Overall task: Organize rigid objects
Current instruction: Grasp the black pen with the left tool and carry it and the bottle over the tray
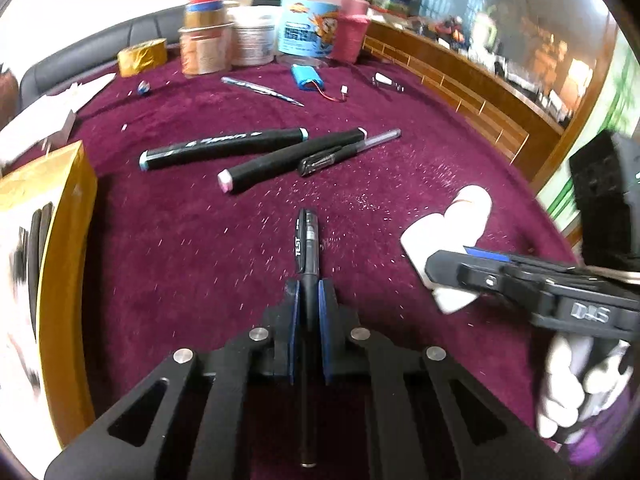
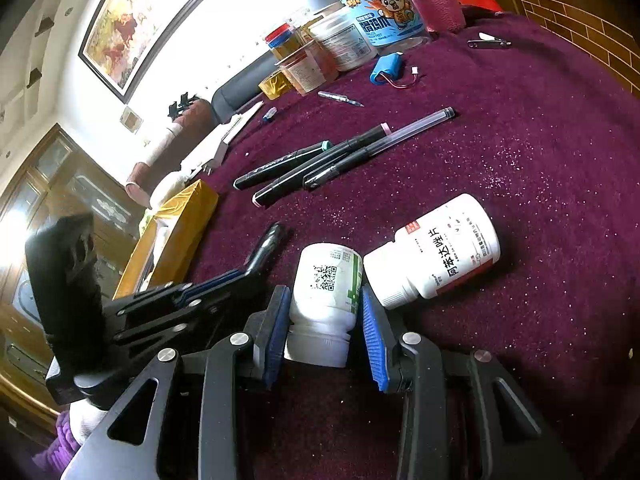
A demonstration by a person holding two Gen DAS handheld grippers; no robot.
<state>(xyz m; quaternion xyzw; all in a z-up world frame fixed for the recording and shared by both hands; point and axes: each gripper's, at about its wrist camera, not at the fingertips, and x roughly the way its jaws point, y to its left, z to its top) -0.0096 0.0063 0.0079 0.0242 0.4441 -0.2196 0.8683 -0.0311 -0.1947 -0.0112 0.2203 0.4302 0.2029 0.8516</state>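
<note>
My left gripper (image 1: 308,292) is shut on a black pen (image 1: 307,240) marked TEST, held just above the purple cloth; it also shows in the right wrist view (image 2: 224,276) with the pen (image 2: 266,246). My right gripper (image 2: 324,304) is closed around a small white pill bottle (image 2: 326,280) lying on the cloth. A second white pill bottle (image 2: 436,248) lies touching it on the right. Two black markers (image 1: 222,148) (image 1: 292,160) and a clear pen (image 1: 348,152) lie together mid-table.
A gold box (image 1: 52,240) stands at the left. Jars and tubs (image 1: 256,36), a gold tape roll (image 1: 142,56), a blue battery pack (image 1: 308,78), a thin metal tool (image 1: 262,90) and a clip (image 1: 386,82) sit at the back. A wooden ledge (image 1: 460,80) borders the right.
</note>
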